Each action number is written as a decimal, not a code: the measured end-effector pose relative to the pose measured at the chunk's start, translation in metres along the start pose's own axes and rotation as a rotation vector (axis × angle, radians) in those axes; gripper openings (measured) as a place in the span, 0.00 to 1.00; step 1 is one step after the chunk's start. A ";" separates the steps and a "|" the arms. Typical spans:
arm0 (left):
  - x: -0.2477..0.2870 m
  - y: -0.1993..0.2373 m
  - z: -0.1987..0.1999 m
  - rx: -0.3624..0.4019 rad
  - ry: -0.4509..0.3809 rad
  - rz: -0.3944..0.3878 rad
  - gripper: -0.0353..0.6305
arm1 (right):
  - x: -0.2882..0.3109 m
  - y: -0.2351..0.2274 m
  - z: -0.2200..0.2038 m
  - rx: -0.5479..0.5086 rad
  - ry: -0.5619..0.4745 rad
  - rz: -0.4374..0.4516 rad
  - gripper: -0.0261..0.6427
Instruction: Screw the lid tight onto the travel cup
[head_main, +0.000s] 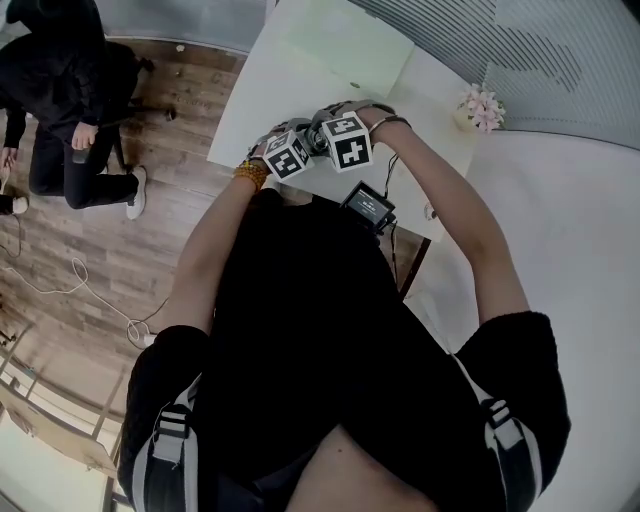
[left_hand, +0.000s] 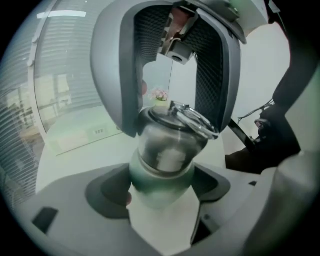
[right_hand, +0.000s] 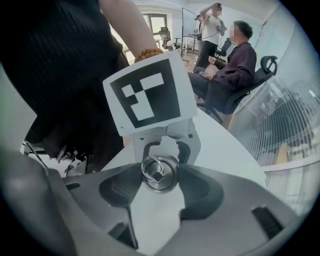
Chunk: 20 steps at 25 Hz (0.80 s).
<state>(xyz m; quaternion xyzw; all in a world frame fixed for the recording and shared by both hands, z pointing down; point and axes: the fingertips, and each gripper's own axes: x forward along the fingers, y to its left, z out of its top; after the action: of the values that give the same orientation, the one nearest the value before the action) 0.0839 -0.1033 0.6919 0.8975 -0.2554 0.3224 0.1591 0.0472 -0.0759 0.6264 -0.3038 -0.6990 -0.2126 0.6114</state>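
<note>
Lid (right_hand: 159, 172) is already on the mouth of the travel cup (left_hand: 161, 170), so placing looks done and you're likely mid-tightening. No gap shows between lid and cup in the left gripper view, but the threads are hidden, so I can't tell how tight it is. Probably left to do: turn until it stops, then let go.

Your left gripper (left_hand: 160, 189) is clamped on the cup's lower body, both pads pressing its sides, with the cup tipped away from you. Your right gripper (right_hand: 158, 179) comes straight down on top of the cup and pinches the lid's rim from two sides. The table (head_main: 300, 70) lies below and beyond the cup. The cup is held up, not standing.

Materials:
- **Lid:** round, shiny steel, flat top, with a thin wire ring (right_hand: 151, 167) hinged on a small square block at centre.
- **Cup:** a glossy metallic upper band over a smooth, pale mint, rounded body.
- **Grippers:** smooth grey plastic shells. The inner faces are dark, and the right gripper's show a fine mesh texture.
- **Table:** plain white, matte.
</note>
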 end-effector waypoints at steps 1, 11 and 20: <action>0.000 -0.001 0.000 -0.002 -0.001 0.005 0.61 | 0.000 0.001 0.000 -0.003 0.001 0.003 0.39; -0.003 0.000 0.002 -0.025 -0.028 0.040 0.61 | -0.043 -0.022 -0.001 0.822 -0.458 -0.259 0.44; -0.002 0.000 0.002 -0.044 -0.007 0.053 0.61 | -0.012 -0.019 -0.005 0.984 -0.365 -0.299 0.43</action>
<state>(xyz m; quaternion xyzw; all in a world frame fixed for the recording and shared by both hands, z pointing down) 0.0837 -0.1035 0.6891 0.8878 -0.2868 0.3174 0.1694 0.0390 -0.0952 0.6166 0.0892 -0.8463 0.1112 0.5133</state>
